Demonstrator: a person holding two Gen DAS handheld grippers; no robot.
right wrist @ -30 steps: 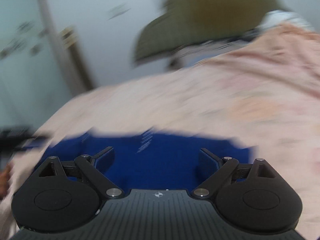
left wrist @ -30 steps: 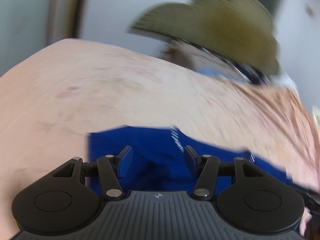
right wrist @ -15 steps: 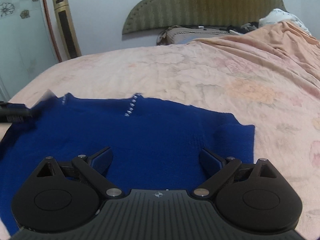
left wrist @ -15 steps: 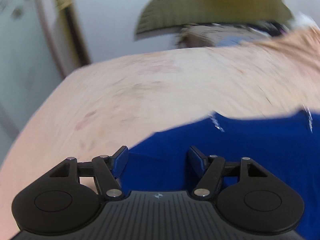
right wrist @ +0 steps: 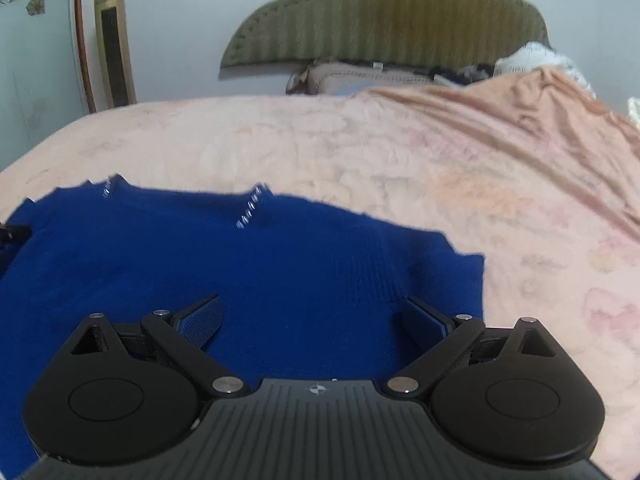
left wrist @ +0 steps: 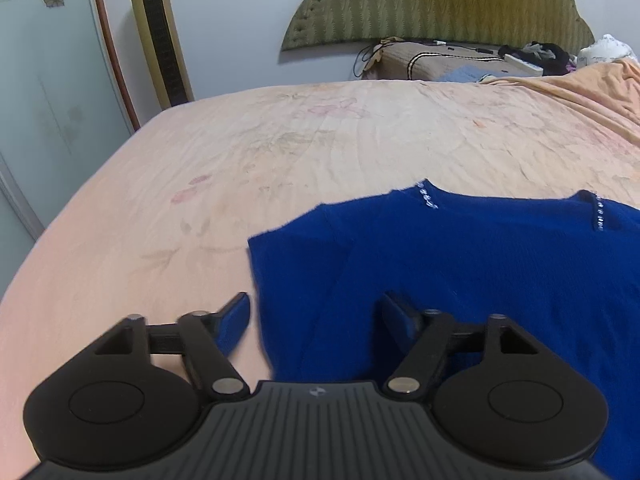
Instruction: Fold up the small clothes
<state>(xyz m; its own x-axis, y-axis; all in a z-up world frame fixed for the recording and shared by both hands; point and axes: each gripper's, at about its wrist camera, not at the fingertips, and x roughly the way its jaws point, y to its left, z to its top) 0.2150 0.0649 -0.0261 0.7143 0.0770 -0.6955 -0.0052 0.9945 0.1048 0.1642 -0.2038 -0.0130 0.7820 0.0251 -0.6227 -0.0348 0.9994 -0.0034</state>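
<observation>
A royal-blue knit top with small sparkly studs at the neckline lies flat on the peach bedspread. My left gripper hovers over its left sleeve edge, jaws opening, nothing pinched between the pads. In the right wrist view the same blue top spreads below my right gripper, whose jaws stand wide and are still opening above the cloth near the right sleeve. Neither gripper holds the fabric.
A bare stretch of bedspread extends beyond the top. An olive headboard, a pillow and dark clutter sit at the far end. A gold tower fan stands left of the bed by a glass door.
Both views have steadied after fast motion. The left gripper's jaws have spread wider and the top now lies flat, with the left gripper shifted toward its left sleeve.
</observation>
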